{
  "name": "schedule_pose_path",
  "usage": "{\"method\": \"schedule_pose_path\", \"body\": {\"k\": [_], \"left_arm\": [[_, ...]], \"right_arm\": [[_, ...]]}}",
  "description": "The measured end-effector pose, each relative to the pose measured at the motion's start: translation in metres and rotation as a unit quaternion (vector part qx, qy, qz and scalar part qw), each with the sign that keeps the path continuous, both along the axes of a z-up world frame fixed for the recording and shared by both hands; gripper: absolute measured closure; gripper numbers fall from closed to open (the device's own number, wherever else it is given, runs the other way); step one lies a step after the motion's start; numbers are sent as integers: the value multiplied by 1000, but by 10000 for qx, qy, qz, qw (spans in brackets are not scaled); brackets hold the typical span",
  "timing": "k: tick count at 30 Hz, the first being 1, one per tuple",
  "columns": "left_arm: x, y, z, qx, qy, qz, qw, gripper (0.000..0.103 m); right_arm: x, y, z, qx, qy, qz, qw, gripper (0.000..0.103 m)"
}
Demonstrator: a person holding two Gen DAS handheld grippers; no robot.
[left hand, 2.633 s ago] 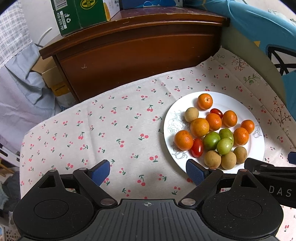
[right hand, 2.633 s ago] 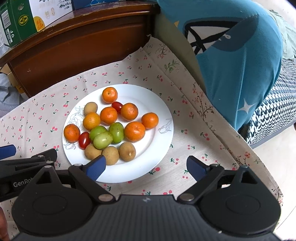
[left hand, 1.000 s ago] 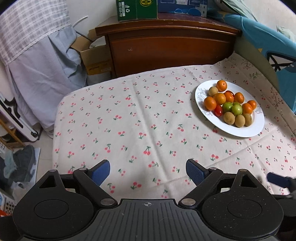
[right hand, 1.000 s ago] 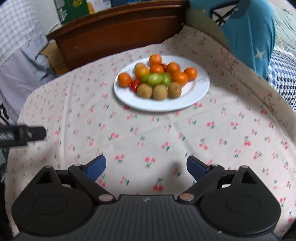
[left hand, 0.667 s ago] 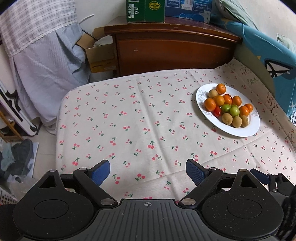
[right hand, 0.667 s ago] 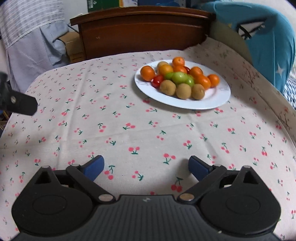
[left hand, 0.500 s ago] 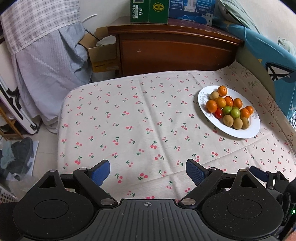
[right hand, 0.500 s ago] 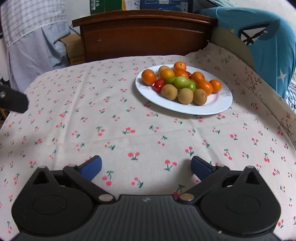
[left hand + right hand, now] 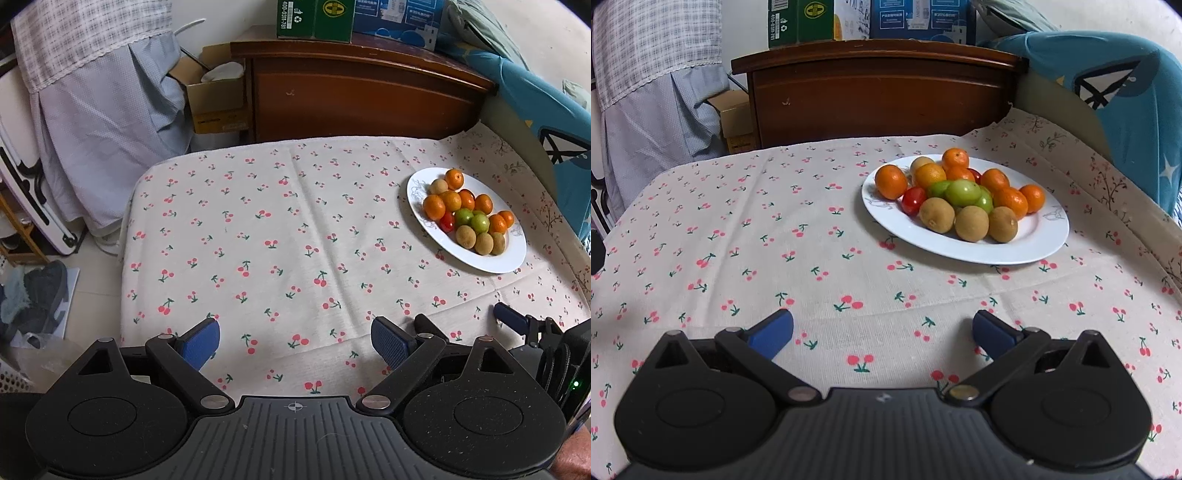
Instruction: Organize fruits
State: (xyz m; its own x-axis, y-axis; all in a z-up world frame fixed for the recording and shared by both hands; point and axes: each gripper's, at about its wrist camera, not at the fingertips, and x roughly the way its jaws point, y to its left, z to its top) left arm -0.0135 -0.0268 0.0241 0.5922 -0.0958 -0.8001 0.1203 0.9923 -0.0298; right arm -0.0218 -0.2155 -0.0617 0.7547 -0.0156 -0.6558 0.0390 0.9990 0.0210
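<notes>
Surface under cherry-print cloth (image 9: 775, 236); white plate (image 9: 1034, 243) sits on its far right part, well ahead of both my grippers. Left gripper (image 9: 295, 343) and right gripper (image 9: 882, 332): jaws wide, holding nothing. Fruits piled touching: oranges (image 9: 891, 181), brown kiwi-like ones (image 9: 971, 223), green ones (image 9: 963, 192), cherry tomatoes (image 9: 913, 200). Judgement: light, round, prone to roll; tomatoes soft. Grip across the middle, gently, outermost first.

I see the bench (image 9: 849, 295) under a cherry-print cloth (image 9: 738, 229); a white plate (image 9: 1034, 236) of fruit sits on it.
</notes>
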Motion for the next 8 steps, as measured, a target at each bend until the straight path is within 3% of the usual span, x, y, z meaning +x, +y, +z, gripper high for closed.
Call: {"method": "schedule_pose_path", "body": {"k": [8], "left_arm": [[-3,0,2,6,-99,-13,10000,12]], "right_arm": [[-1,2,0,-30,-10,-35,10000,1]]}}
